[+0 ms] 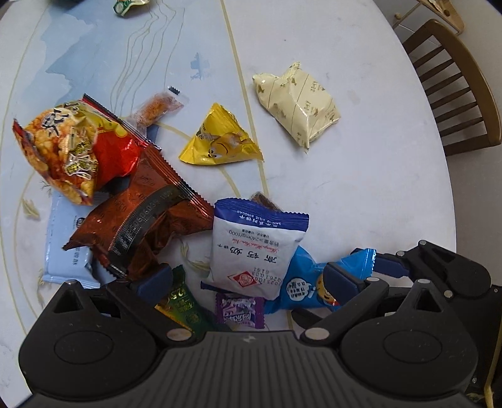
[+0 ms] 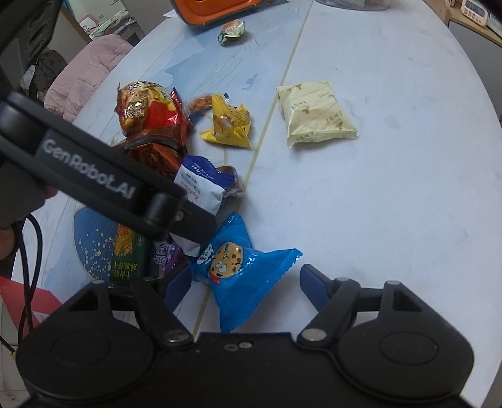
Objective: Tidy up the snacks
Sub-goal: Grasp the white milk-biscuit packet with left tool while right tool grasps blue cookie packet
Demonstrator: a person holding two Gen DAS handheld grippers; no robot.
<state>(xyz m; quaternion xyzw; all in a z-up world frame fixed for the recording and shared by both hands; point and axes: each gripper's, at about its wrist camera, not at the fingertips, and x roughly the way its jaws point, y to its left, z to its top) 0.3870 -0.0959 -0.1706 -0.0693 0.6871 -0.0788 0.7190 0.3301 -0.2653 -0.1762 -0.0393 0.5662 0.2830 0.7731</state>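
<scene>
Right tongs [image 2: 245, 290] spread open, blue cookie packet [image 2: 248, 282] lying between the fingers, not pinched. Left tongs [image 1: 248, 279] open over the snack pile [image 1: 131, 201], white-blue packet [image 1: 254, 248] between fingers. Farther ahead: yellow packet [image 2: 229, 125], cream packet [image 2: 313, 117] apart on table [image 2: 392, 188].

We see only a corner of the pale blue flat packet [image 1: 64, 251] beneath the crinkled brown foil bag [image 1: 138, 226]. The small purple candy wrapper [image 1: 240, 309] and dark green packet [image 1: 183, 306] disappear behind the left tool's body. The orange plastic container [image 2: 216, 11] is cut off by the top edge.
</scene>
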